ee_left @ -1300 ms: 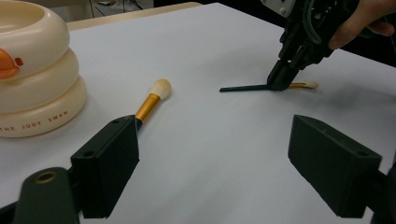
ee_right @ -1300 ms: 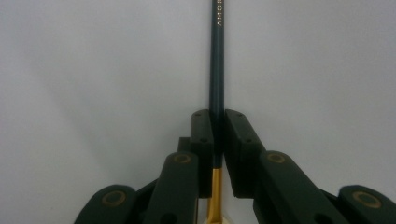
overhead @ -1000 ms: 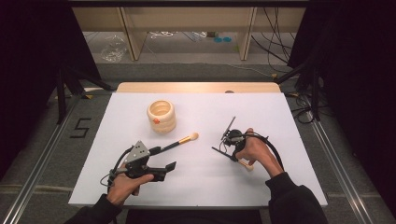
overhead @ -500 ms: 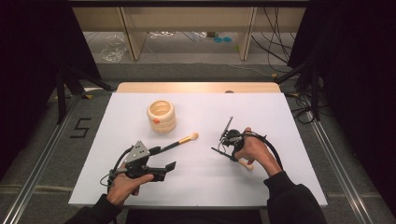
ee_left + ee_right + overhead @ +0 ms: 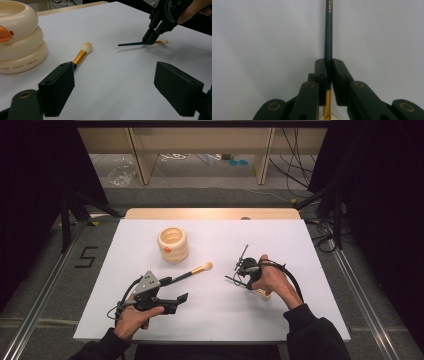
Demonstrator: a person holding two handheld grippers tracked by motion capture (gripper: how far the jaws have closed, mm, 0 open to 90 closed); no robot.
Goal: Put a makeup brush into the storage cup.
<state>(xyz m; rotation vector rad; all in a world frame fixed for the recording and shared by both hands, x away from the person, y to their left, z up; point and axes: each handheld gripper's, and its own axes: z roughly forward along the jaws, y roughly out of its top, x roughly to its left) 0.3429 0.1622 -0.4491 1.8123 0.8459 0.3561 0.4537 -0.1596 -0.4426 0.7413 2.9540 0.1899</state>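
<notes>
Pickup is under way: a dark-handled brush [image 5: 328, 32] is clamped in the right gripper [image 5: 328, 75] low over the white table [image 5: 320, 285]. Left gripper [image 5: 113, 85] jaws are held apart near a second brush [image 5: 82, 53]; lifting toward the cream holder [image 5: 173, 243] is judged next.

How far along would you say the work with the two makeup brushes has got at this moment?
Done: the right gripper has shut on the dark-handled brush, low over the white table. In hand: the left gripper stands open near the second brush, which lies untouched. Left: probably both brushes go into the cream holder, which looks empty.
</notes>
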